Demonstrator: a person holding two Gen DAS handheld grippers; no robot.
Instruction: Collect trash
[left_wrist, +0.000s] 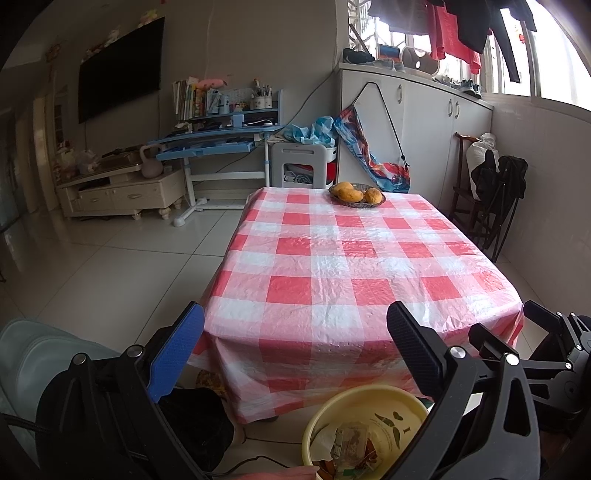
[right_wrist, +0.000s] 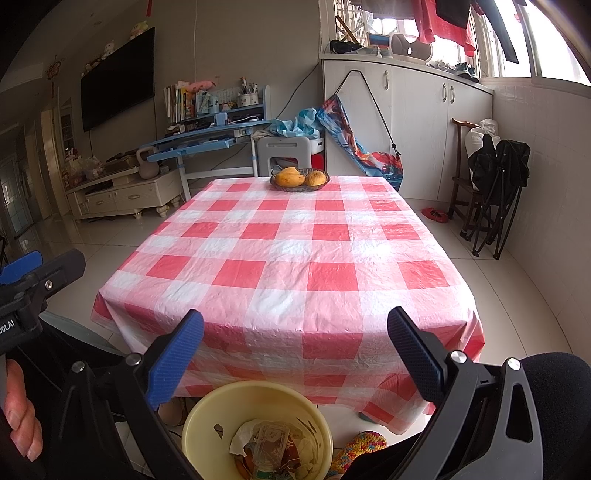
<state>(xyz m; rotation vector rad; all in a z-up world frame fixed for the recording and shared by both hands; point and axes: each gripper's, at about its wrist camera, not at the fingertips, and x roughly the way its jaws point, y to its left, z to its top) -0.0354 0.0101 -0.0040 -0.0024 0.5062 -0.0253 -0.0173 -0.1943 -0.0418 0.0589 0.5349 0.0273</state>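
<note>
Both spread grippers (left_wrist: 295, 354) (right_wrist: 295, 354) hang above yellow trash bin (right_wrist: 207, 417), facing checkered table (right_wrist: 288, 258).

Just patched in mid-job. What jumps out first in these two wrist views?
The red-and-white checked tablecloth fills the middle of both views, bare except for a basket of mangoes at its far edge. Below the near edge, a yellow bin on the floor holds wrappers and crumpled paper. The left gripper and right gripper hang open and empty.
</note>
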